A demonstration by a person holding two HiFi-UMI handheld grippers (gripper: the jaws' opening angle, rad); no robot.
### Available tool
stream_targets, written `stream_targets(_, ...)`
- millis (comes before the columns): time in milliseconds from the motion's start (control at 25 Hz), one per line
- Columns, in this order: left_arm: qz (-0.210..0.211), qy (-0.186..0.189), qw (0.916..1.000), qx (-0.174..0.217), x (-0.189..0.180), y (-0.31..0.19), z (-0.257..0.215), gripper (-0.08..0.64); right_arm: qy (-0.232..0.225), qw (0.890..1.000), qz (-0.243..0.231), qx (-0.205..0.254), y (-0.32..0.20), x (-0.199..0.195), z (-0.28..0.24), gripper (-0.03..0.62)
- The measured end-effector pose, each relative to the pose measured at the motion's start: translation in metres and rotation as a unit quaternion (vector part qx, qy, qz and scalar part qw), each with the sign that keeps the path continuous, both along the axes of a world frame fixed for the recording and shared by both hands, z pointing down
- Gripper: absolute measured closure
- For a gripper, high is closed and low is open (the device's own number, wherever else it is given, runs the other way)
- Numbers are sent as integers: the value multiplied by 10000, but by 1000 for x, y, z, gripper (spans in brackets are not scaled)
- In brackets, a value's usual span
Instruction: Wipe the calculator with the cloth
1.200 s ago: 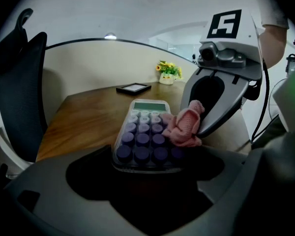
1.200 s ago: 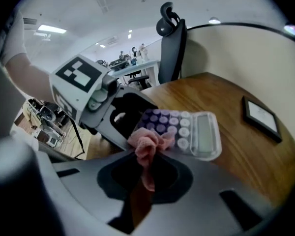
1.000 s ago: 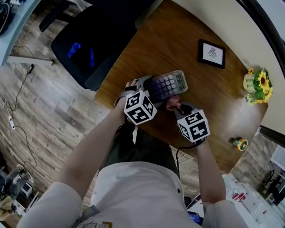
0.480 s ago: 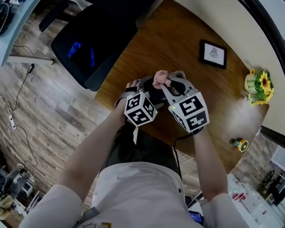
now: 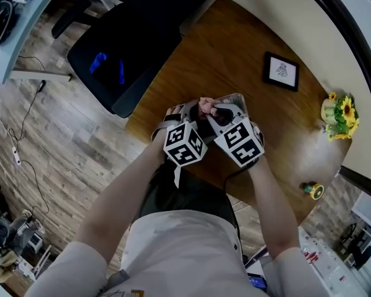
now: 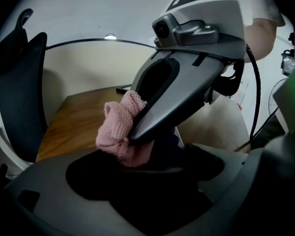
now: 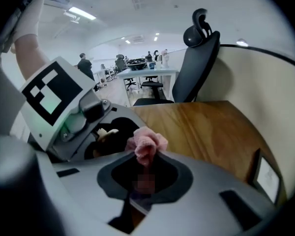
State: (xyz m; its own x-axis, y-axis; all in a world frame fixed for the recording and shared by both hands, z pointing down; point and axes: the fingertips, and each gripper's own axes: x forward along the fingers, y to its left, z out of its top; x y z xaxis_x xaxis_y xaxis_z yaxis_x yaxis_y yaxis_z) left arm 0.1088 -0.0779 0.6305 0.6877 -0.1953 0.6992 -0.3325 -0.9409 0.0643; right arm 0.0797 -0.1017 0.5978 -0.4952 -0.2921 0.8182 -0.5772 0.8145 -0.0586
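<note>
Both tongs are gripping mid-wipe: left tongs (image 5: 188, 115) are clamping the calculator (image 5: 236, 100), right tongs (image 5: 211, 113) are pinching the cloth (image 7: 146, 142) against it; the next stroke is probably calling for steady contact.

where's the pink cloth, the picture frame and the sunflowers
pink cloth (image 6: 119, 137): left gripper view, on the middle of the knitted bunch.
picture frame (image 5: 281, 72): head view, on the white picture inside the black border.
sunflowers (image 5: 342, 110): head view, on the large yellow bloom.
</note>
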Motion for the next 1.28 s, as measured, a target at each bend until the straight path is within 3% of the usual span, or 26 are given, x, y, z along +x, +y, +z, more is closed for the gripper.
stream_targets(200,-10,5,10000,3,0,-1,0,74,256,9997,-23,12,-7,21,0,545)
stream_targets(360,-9,5,10000,-5,1,-1,0,74,642,9974,293,158,-17,55,-1,546)
stream_targets(480,5,6,10000,6,1,-1,-1,74,1200,9906,556,335,-24,92,1,548)
stream_targets(640,4,9,10000,-3,0,-1,-1,74,1581,9790,1004,800,-39,119,-27,548)
stream_targets(800,3,-7,10000,-6,1,0,-1,74,478,9817,1446,1146,-44,95,-70,546)
stream_targets(920,10,-3,10000,-12,0,-1,-1,74,-93,9912,861,1000,-27,50,-76,543)
stream_targets(1080,4,19,10000,-12,0,-2,-1,74,-195,9979,134,597,0,8,-51,543)
stream_targets(1280,7,-12,10000,-10,-5,-1,-1,74,-86,9996,-172,217,29,-17,-10,543)
